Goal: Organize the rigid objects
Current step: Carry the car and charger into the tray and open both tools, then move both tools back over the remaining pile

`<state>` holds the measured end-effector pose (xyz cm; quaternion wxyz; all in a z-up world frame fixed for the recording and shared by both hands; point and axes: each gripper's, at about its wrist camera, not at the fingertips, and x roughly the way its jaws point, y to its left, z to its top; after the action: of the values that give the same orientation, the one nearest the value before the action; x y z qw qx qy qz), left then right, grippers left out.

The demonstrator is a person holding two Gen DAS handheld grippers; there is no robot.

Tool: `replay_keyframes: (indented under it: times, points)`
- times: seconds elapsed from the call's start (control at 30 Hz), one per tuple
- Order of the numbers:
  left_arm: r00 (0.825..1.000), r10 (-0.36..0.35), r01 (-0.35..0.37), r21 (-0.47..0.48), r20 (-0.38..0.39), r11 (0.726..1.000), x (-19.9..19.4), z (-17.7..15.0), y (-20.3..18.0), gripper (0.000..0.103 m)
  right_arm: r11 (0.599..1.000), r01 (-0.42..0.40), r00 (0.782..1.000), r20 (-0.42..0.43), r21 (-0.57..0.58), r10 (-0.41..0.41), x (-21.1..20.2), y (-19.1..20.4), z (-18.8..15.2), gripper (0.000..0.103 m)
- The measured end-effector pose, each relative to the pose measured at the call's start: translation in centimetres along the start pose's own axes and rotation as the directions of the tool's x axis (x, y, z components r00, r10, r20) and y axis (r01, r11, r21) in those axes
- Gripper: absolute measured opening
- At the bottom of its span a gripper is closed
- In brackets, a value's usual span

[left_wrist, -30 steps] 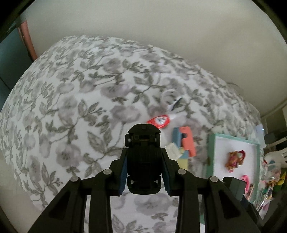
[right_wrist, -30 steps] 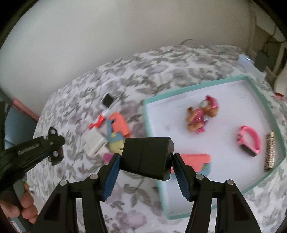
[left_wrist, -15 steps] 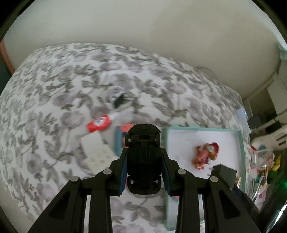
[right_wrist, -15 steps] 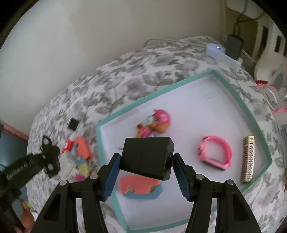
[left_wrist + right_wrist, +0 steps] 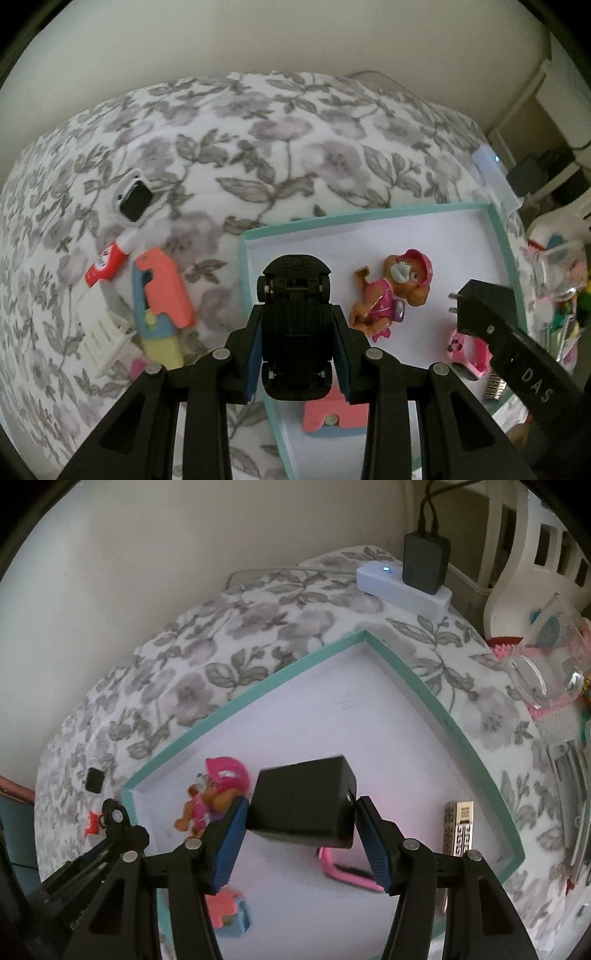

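My left gripper [image 5: 295,358] is shut on a black toy car [image 5: 293,314], held above the left edge of the teal-rimmed white tray [image 5: 332,219]. My right gripper [image 5: 301,830] holds a black plug adapter [image 5: 303,801] over the tray [image 5: 280,686]; its jaws look a little wider than before and the adapter is tilted. The adapter also shows in the left wrist view [image 5: 480,310]. In the tray lie a pink pup figure [image 5: 391,291], a pink band [image 5: 347,875], a patterned bar [image 5: 458,827] and a coral puzzle block [image 5: 229,912].
On the floral cloth left of the tray lie a smartwatch face [image 5: 135,201], a red tube [image 5: 107,262], a coral, blue and yellow block [image 5: 159,302] and a white ridged piece [image 5: 103,336]. A white power strip [image 5: 402,585] and glassware [image 5: 546,672] stand at the right.
Both grippers have moved right, over the tray. The right jaws have spread a little and the adapter has tilted between them. The left still grips the car.
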<state>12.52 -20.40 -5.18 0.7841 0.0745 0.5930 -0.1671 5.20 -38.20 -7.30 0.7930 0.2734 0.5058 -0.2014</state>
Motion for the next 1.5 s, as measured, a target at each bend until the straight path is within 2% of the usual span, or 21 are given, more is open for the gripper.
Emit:
replay_keyframes:
  times: [0.13,0.3,0.53,0.6,0.63,0.73,0.83,0.93,0.97,1.03,1.2,1.27,1.33,1.5]
  points:
    - [1.000,0.004,-0.004,0.019,-0.010,1.000,1.1,0.4,-0.4,0.035,1.000,0.004,1.000,0.004,-0.025,-0.004,0.7,0.1,0.6,0.056]
    - [1.000,0.013,-0.013,0.026,-0.023,1.000,2.0,0.8,-0.3,0.035,0.999,0.022,1.000,-0.005,-0.041,-0.022,1.4,0.3,0.9,0.056]
    - [1.000,0.009,-0.008,0.023,-0.010,1.000,1.2,1.1,-0.5,0.036,0.996,0.045,0.999,0.009,-0.071,-0.045,0.7,0.8,1.0,0.056]
    - [1.000,0.010,-0.010,0.019,0.000,1.000,0.6,1.1,-0.5,0.042,0.995,0.059,0.998,0.024,-0.082,-0.057,0.2,1.0,1.0,0.057]
    - [1.000,0.009,-0.009,0.014,0.005,1.000,0.4,1.2,-0.4,0.049,0.994,0.069,0.997,0.034,-0.090,-0.066,-0.2,1.2,1.1,0.057]
    - [1.000,0.007,-0.007,0.000,0.023,1.000,-0.5,1.4,0.1,0.056,0.990,0.094,0.994,0.063,-0.102,-0.088,-1.3,1.5,1.3,0.058]
    - [0.999,0.032,-0.031,-0.019,0.042,0.999,-1.3,1.6,1.1,0.062,0.987,0.107,0.992,0.083,-0.117,-0.097,-2.0,2.0,1.3,0.066]
    - [0.997,0.058,-0.055,-0.054,0.052,0.997,-1.7,1.8,2.5,0.064,0.984,0.116,0.990,0.095,-0.137,-0.104,-2.4,2.6,1.2,0.068]
    - [0.996,0.064,-0.060,-0.067,0.054,0.996,-1.8,1.8,3.0,0.075,0.982,0.123,0.989,0.098,-0.143,-0.109,-2.4,2.7,1.2,0.070]
    - [0.995,0.079,-0.074,-0.087,0.061,0.993,-1.9,1.9,4.1,0.086,0.981,0.128,0.988,0.103,-0.145,-0.114,-2.4,3.0,1.1,0.079]
    - [0.989,0.132,-0.124,-0.101,0.071,0.987,-2.2,1.9,5.9,0.086,0.980,0.131,0.988,0.098,-0.149,-0.117,-2.2,3.5,0.8,0.080]
    - [0.987,0.142,-0.134,-0.105,0.073,0.985,-2.3,1.9,6.5,0.086,0.979,0.136,0.988,0.098,-0.149,-0.122,-2.1,3.6,0.7,0.087]
    - [0.987,0.147,-0.139,-0.105,0.072,0.985,-2.3,1.9,7.1,0.086,0.979,0.138,0.987,0.100,-0.151,-0.124,-2.1,3.7,0.7,0.091]
    - [0.988,0.142,-0.134,-0.121,0.062,0.984,-2.5,1.9,9.1,0.086,0.977,0.140,0.988,0.089,-0.160,-0.127,-1.7,4.2,0.5,0.092]
